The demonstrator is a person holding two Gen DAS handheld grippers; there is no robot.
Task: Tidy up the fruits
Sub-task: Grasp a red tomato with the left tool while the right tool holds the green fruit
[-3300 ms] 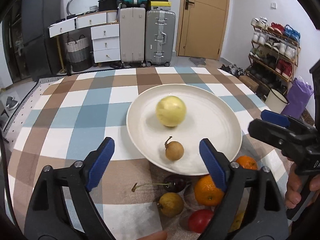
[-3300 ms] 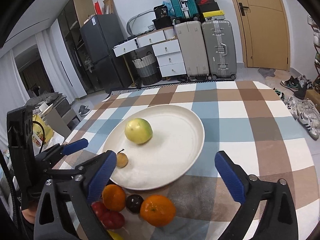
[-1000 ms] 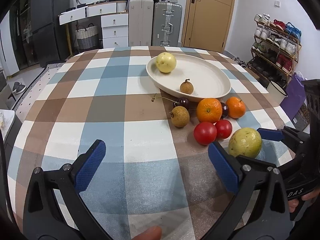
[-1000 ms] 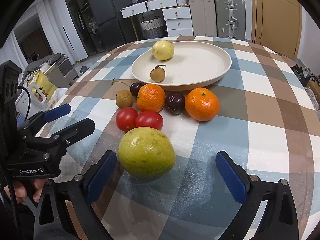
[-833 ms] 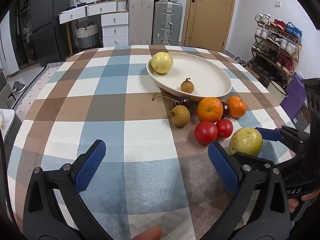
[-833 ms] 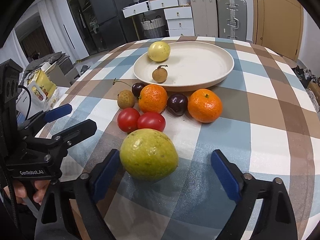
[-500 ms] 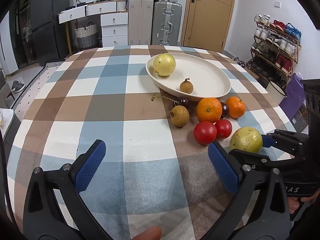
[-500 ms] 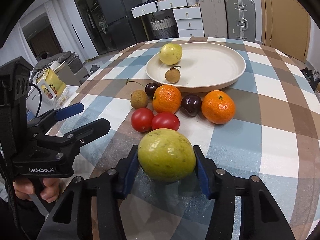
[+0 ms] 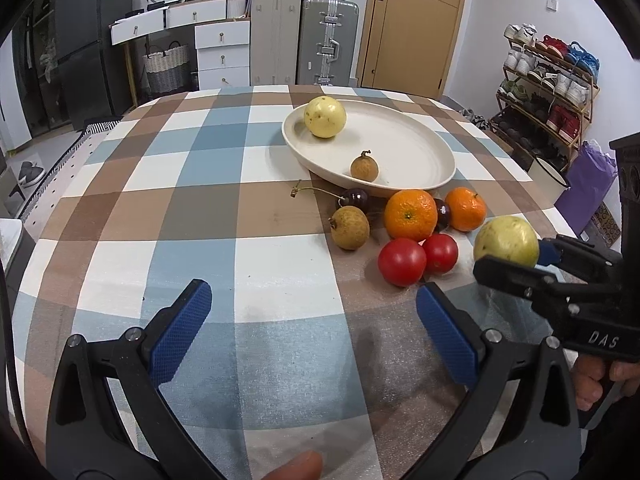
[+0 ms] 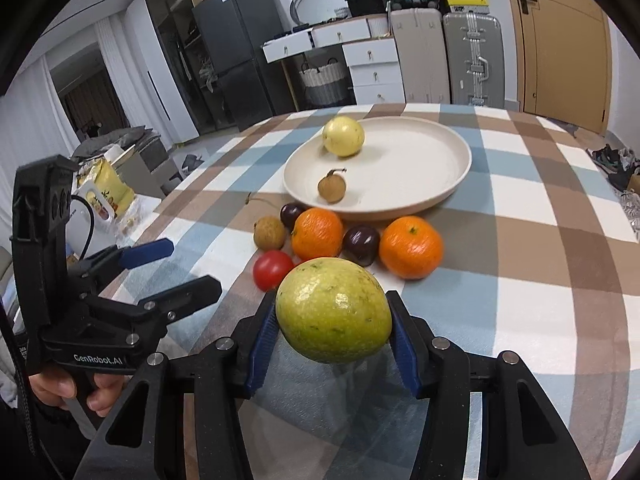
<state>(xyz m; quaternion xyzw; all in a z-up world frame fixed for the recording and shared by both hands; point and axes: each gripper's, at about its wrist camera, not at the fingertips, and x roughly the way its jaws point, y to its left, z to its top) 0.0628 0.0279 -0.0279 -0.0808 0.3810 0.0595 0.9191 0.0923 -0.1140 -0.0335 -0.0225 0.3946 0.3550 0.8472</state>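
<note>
My right gripper (image 10: 333,340) is shut on a green-yellow guava (image 10: 333,310) and holds it above the tablecloth; it also shows in the left wrist view (image 9: 506,241). A cream plate (image 9: 404,148) holds a yellow round fruit (image 9: 324,116) and a small brown longan (image 9: 364,168). In front of the plate lie two oranges (image 9: 410,214), two tomatoes (image 9: 402,261), a second longan (image 9: 350,227) and dark cherries (image 9: 356,199). My left gripper (image 9: 316,328) is open and empty, low over the near table.
The round table has a checked cloth (image 9: 200,216). Behind it stand suitcases (image 9: 328,42), white drawers (image 9: 220,52) and a door (image 9: 416,24). A shoe rack (image 9: 548,92) is at the right. A yellow bag (image 10: 106,194) lies off the table's left edge.
My right gripper has closed on the guava and lifted it off the cloth. My left gripper has stayed open and nearly still.
</note>
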